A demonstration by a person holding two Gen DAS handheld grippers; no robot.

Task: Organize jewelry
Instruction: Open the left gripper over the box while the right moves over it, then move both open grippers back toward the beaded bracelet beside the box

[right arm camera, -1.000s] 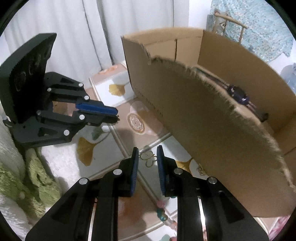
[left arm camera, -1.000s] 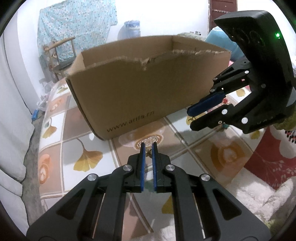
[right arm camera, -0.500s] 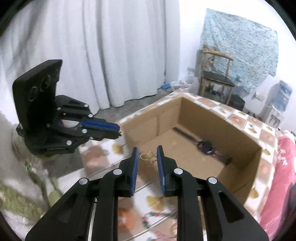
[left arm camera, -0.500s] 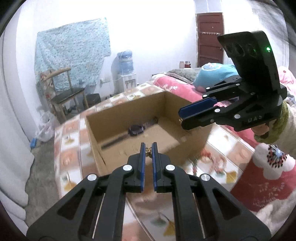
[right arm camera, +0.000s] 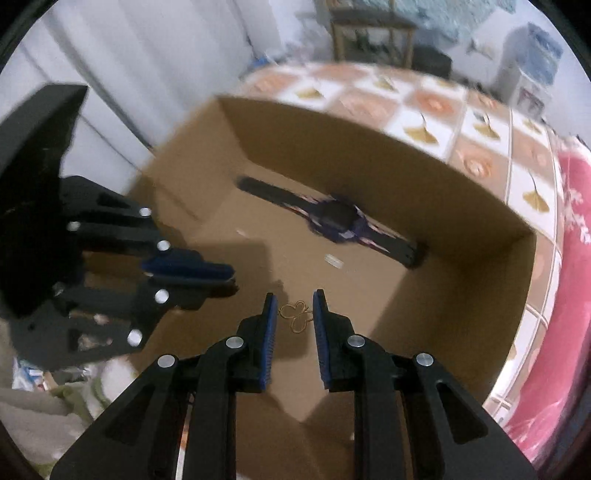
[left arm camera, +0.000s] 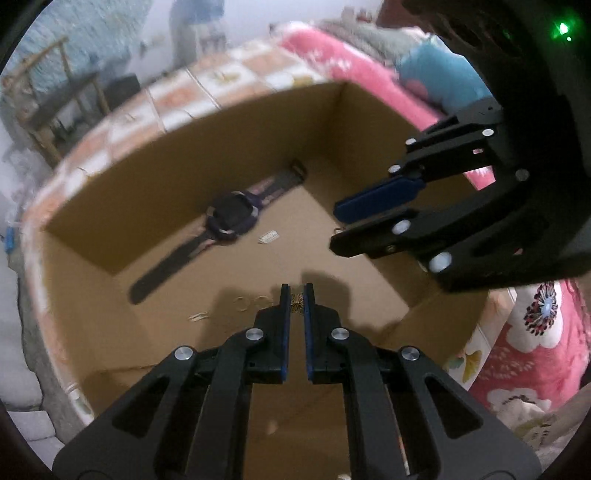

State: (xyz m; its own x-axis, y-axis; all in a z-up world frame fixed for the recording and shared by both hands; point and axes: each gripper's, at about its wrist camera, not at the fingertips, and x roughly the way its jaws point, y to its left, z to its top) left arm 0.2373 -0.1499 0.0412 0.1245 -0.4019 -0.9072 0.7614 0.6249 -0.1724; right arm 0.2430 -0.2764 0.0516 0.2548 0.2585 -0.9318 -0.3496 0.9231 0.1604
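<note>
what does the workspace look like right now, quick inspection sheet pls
surface: tiled ginkgo-print cloth, partly blurred
job's things: cardboard box open; watch lying flat inside; tiny bits on the box floor
clutter: nothing seen
grippers: left gripper shut on a small gold piece; right gripper shut on a gold wire butterfly; both over the box
cables: nothing seen
surroundings: pink floral blanket, white curtain, wooden chair

Wooden chair (right arm camera: 373, 33) against the far wall, patterned blue cloth (right arm camera: 424, 14) hanging behind it, white curtain (right arm camera: 147, 66) to its left, water dispenser (right arm camera: 532, 55) to its right
</note>
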